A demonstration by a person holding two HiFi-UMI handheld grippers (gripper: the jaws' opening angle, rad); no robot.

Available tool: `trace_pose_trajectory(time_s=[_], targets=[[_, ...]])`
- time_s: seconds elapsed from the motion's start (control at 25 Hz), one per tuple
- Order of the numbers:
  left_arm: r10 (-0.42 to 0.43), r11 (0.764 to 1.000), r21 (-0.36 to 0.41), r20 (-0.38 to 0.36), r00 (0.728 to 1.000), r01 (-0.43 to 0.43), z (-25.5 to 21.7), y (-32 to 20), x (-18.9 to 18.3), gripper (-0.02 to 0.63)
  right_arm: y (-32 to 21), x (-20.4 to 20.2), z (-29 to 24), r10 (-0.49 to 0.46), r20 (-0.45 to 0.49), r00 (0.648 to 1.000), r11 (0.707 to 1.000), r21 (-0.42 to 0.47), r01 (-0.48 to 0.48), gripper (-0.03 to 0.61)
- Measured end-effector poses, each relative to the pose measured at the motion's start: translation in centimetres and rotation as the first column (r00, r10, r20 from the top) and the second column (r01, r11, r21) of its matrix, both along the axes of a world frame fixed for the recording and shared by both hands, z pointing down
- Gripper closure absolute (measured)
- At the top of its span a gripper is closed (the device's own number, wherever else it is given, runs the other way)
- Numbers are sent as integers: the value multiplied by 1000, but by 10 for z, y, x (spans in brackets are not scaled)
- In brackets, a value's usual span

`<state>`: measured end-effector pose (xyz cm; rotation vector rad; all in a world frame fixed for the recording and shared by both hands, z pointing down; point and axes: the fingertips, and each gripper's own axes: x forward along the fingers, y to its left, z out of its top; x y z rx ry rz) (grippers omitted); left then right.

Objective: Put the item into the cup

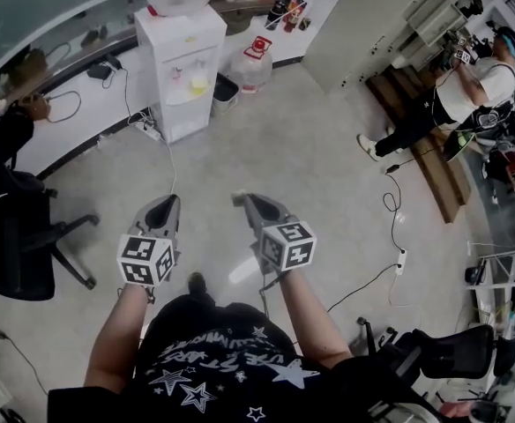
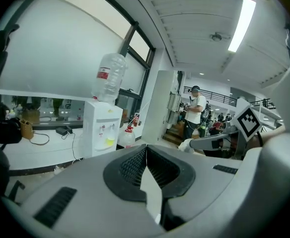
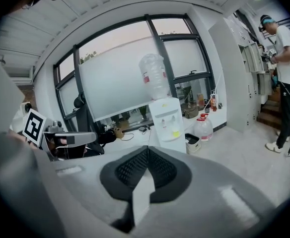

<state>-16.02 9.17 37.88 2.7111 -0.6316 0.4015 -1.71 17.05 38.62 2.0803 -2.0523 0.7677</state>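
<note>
No cup and no item show in any view. I hold both grippers out over a grey floor. My left gripper [image 1: 168, 203] points forward with its jaws pressed together and nothing between them. Beside it, my right gripper [image 1: 242, 199] is likewise shut and empty. In the left gripper view the left gripper [image 2: 146, 148] has its tips touching, and the other gripper with its marker cube [image 2: 248, 122] shows at the right. The right gripper [image 3: 147, 150] also has its tips touching in its own view.
A white water dispenser [image 1: 181, 69] with a bottle on top stands ahead, spare water jugs [image 1: 253, 63] beside it. A black office chair [image 1: 24, 245] is at left. A person [image 1: 456, 100] stands by wooden steps at right. Cables [image 1: 397, 227] lie on the floor.
</note>
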Motion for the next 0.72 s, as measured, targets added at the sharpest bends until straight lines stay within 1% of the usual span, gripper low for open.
trace_pose_trajectory(time_s=[0.24, 0.4, 0.56, 0.72], targets=[[-28, 1000, -12, -13, 1000, 28, -1, -30, -2, 606, -30, 0, 1, -25, 1, 1000, 1000, -9, 25, 577], [-49, 999, -9, -20, 999, 49, 2, -48, 2, 606, -47, 7, 6, -40, 6, 999, 999, -11, 40, 577], [-82, 997, -6, 1, 997, 82, 10, -63, 13, 606, -67, 25, 12, -59, 11, 998, 998, -11, 59, 577], [-122, 992, 11, 15, 992, 122, 11, -81, 33, 606, -95, 51, 24, -108, 29, 994, 994, -12, 109, 577]])
